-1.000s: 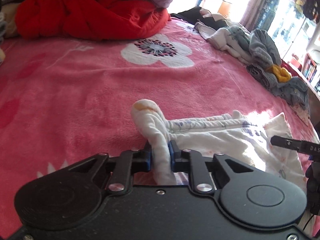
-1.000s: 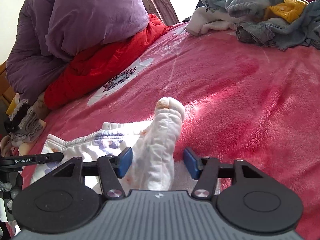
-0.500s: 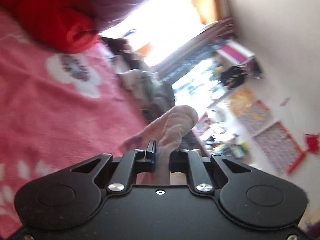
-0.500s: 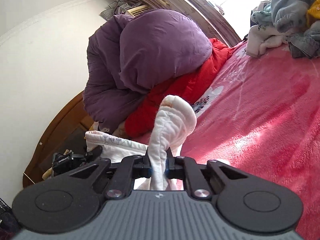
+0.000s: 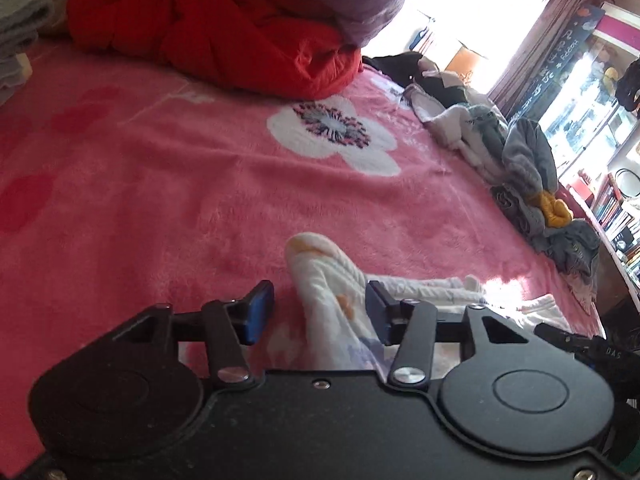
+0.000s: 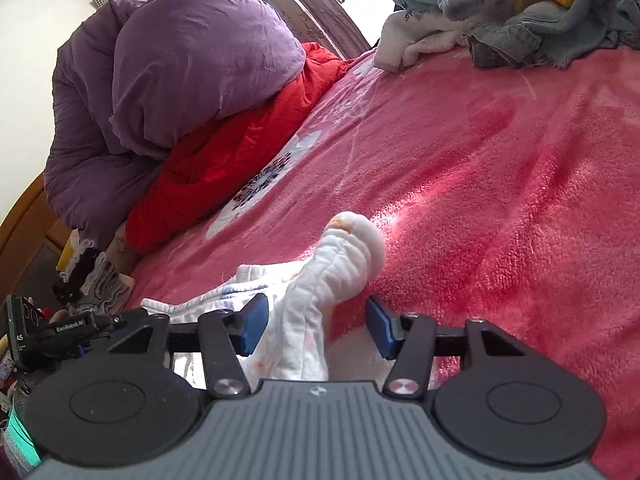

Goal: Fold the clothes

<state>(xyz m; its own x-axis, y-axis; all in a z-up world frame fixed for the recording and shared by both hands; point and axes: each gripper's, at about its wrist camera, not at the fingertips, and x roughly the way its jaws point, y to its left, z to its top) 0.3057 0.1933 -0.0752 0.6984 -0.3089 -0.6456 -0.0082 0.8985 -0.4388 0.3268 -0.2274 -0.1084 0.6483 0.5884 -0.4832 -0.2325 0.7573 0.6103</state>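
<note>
A small white printed garment (image 5: 328,280) lies bunched on the pink flowered blanket (image 5: 160,200). One rolled end of it stands up between the blue pads (image 5: 260,312) of my left gripper (image 5: 320,312). Those jaws are opening, and a gap shows between the left pad and the cloth. In the right wrist view the other end of the white garment (image 6: 344,256) rises between the pads (image 6: 380,328) of my right gripper (image 6: 316,326). Its jaws are opening too, and the right pad stands clear of the cloth. Each gripper shows at the edge of the other's view.
A red quilt (image 5: 208,28) under a purple duvet (image 6: 180,64) lies at the head of the bed. A heap of grey, white and yellow clothes (image 5: 532,176) sits along the far right edge. Folded grey items (image 6: 96,280) lie at the left. Shelves (image 5: 612,208) stand beyond the bed.
Half a second ago both grippers held the garment's ends pinched and raised, with the room in view. Now both point down at the bed with jaws apart, and the cloth rests on the blanket.
</note>
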